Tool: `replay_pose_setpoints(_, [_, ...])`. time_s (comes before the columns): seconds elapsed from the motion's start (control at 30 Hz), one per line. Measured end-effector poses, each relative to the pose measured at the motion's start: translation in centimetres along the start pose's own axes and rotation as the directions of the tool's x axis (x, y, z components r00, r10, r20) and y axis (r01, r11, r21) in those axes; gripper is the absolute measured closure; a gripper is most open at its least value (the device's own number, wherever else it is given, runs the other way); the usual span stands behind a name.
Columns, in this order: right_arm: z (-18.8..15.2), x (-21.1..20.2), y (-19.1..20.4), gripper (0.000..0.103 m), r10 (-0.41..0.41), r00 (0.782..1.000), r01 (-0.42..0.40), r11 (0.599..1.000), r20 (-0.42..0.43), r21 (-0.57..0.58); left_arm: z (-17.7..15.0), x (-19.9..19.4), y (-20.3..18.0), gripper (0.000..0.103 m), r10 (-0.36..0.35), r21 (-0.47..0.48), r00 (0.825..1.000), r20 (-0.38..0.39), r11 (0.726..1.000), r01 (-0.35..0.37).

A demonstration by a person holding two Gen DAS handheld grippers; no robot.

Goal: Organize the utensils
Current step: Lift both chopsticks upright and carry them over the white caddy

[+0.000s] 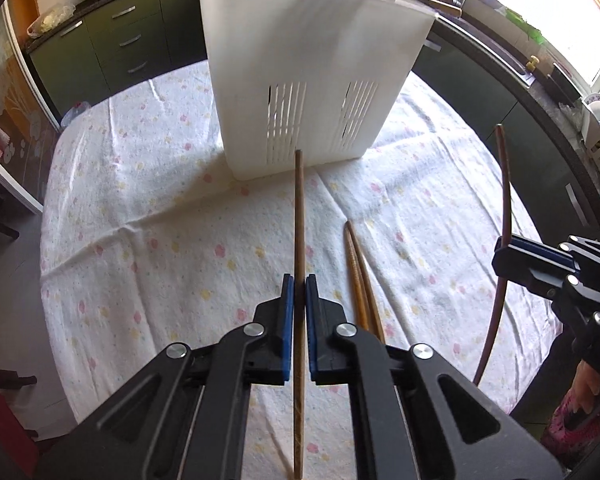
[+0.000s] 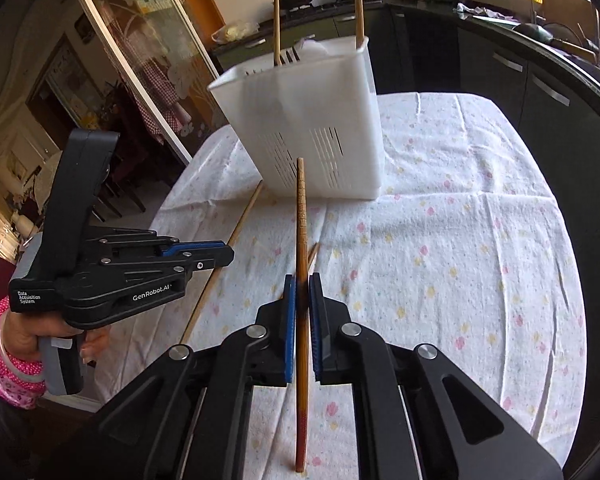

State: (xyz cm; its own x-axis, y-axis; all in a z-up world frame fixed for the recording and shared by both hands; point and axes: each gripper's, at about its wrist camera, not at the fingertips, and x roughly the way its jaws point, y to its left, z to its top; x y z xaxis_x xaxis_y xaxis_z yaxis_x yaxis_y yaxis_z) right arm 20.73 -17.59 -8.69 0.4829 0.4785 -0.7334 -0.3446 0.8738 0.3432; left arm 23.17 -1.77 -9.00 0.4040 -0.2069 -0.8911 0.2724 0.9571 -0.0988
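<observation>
- caddy (image 1: 300, 60): white plastic, semi-matt, smooth, slotted low on the walls
- chopstick (image 1: 299, 240) in left gripper (image 1: 299, 292): wood, dull brown, matt
- chopstick (image 2: 301, 216) in right gripper (image 2: 302, 292): wood w/ fine ribbed grooves near the tip, reddish & darker lower down
- loose chopsticks (image 1: 360, 280): wood, orange-brown, slight sheen
- tablecloth (image 1: 160, 240): cloth, white w/ small floral print, nubbly, creased, matt
- gripper bodies: black matt plastic, silver metal pins; pads (image 1: 288, 320): blue, rubbery-looking
- cabinet fronts (image 1: 112, 44): dark, smooth; handles look like metal

The utensil holder (image 1: 312, 80) stands on the table (image 1: 140, 240), with chopsticks upright inside. Two more chopsticks (image 1: 362, 280) lie on the cloth before it.
</observation>
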Motion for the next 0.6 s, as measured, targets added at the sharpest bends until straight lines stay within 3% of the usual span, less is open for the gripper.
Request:
replay_pose_setpoints(0.37, [2.4, -7.0, 1.0, 0.096, 0.030, 0.987, -0.021, 0.998, 0.155, -0.060, 1.8, -9.2, -2.3, 0.097, -0.007, 0.053, 0.985, 0.174, 0.999, -0.002])
replay_pose_setpoints(0.6, [6.0, -10.5, 2.0, 0.096, 0.013, 0.973, 0.012, 0.994, 0.230, -0.108, 4.4, -14.3, -3.2, 0.097, 0.010, 0.065, 0.966, 0.259, 0.998, -0.028])
